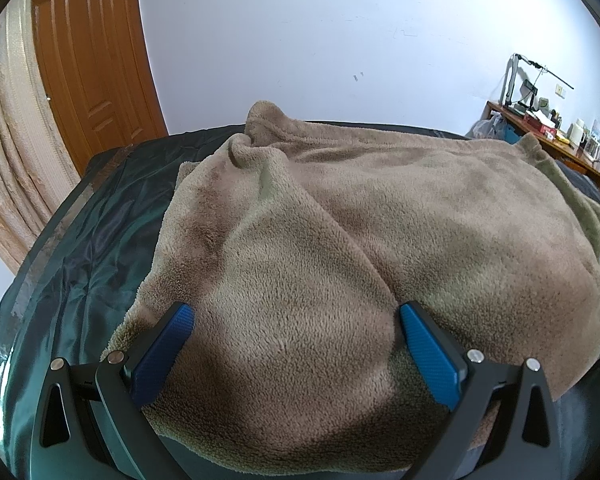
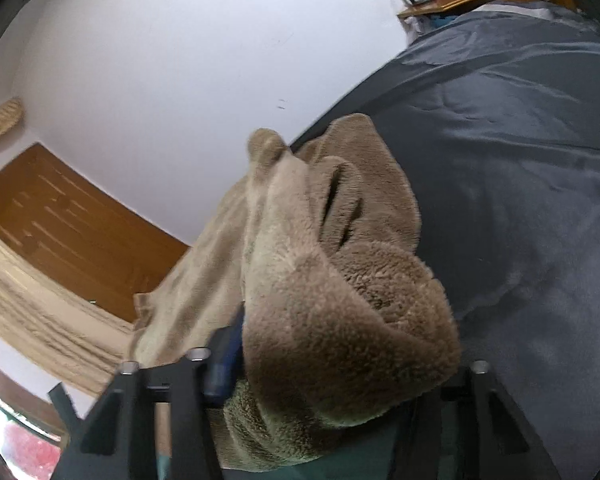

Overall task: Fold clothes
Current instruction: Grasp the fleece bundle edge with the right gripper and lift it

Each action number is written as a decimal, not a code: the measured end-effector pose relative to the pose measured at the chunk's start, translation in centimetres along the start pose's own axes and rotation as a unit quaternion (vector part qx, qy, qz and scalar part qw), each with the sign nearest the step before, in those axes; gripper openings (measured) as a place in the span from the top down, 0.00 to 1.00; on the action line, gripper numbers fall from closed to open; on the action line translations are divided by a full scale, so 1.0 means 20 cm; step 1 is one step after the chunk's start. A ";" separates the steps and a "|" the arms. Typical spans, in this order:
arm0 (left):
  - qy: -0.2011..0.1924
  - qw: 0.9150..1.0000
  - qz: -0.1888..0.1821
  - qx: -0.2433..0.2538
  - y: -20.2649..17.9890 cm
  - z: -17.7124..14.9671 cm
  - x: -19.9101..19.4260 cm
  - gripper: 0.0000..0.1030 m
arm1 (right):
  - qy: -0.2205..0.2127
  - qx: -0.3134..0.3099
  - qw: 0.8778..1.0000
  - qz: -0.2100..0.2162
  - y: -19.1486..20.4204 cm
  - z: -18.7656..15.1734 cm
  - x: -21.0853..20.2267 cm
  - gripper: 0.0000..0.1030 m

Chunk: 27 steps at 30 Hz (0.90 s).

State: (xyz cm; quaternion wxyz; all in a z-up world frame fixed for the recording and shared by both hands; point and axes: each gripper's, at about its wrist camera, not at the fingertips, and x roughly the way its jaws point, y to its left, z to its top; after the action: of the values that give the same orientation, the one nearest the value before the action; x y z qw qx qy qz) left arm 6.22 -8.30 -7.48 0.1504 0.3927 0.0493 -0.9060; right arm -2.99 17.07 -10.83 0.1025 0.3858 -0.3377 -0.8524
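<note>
The tan fleece garment (image 1: 340,216) lies across the dark bed (image 1: 84,240), its long axis running lower left to upper right, the left hand-held gripper (image 1: 296,312) spread apart over it, the right hand-held gripper (image 2: 332,344) clamped on a bunched fold.

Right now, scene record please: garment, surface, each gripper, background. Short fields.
garment: brown fleece garment, spread and rumpled, seam ridge running up its middle
surface: dark green quilted cover on a bed
left gripper: jaws open wide, straddling the near edge of the fleece, pads not pressing it
right gripper: a bunched fold of the fleece between its jaws, lifted toward the camera; pad contact hidden by the fabric
background: wooden door, white wall, cluttered wooden desk
fold state: not yet folded flat
</note>
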 end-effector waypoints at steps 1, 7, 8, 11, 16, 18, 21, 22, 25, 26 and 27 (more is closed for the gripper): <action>0.002 1.000 -0.006 -0.003 0.01 0.00 0.00 0.01 | 0.003 0.004 1.000 -0.005 0.00 0.01 0.00 0.64; 0.007 0.998 -0.034 -0.046 0.14 0.06 -0.09 0.00 | -0.024 -0.023 0.999 -0.016 0.20 0.00 -0.13 0.68; 0.005 0.998 -0.036 -0.058 0.18 0.07 -0.11 0.00 | -0.030 -0.032 0.999 -0.013 0.25 -0.01 -0.15 0.68; -0.001 0.994 -0.039 -0.097 0.30 0.10 -0.16 0.00 | -0.049 -0.056 0.997 0.000 0.43 0.01 -0.20 0.68; -0.008 0.981 -0.021 -0.193 0.60 0.11 -0.20 0.00 | -0.061 -0.089 0.994 0.034 0.72 -0.06 -0.17 0.68; -0.009 0.977 -0.001 -0.215 0.69 0.10 -0.21 0.00 | -0.061 -0.104 0.992 0.046 0.84 -0.08 -0.16 0.68; -0.002 0.972 0.017 -0.235 0.76 0.08 -0.19 0.00 | -0.056 -0.131 0.988 0.063 1.04 -0.15 -0.09 0.68; 0.001 0.971 0.013 -0.237 0.77 0.08 -0.19 0.00 | -0.053 -0.142 0.986 0.069 1.11 -0.18 -0.07 0.68; 0.008 0.970 0.005 -0.241 0.77 0.07 -0.17 0.00 | -0.045 -0.175 0.980 0.084 1.31 -0.28 0.00 0.68; 0.010 0.970 0.004 -0.243 0.78 0.07 -0.16 0.00 | -0.041 -0.186 0.978 0.088 1.37 -0.32 0.03 0.68; 0.012 0.969 0.003 -0.246 0.78 0.06 -0.16 0.00 | -0.034 -0.199 0.975 0.094 1.44 -0.38 0.07 0.68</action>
State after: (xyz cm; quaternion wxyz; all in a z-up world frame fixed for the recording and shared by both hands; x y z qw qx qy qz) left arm 12.31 -22.67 -3.86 0.2448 0.3544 0.2708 -0.8609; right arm -0.91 -8.84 3.58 0.2451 0.2953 -0.1995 -0.9016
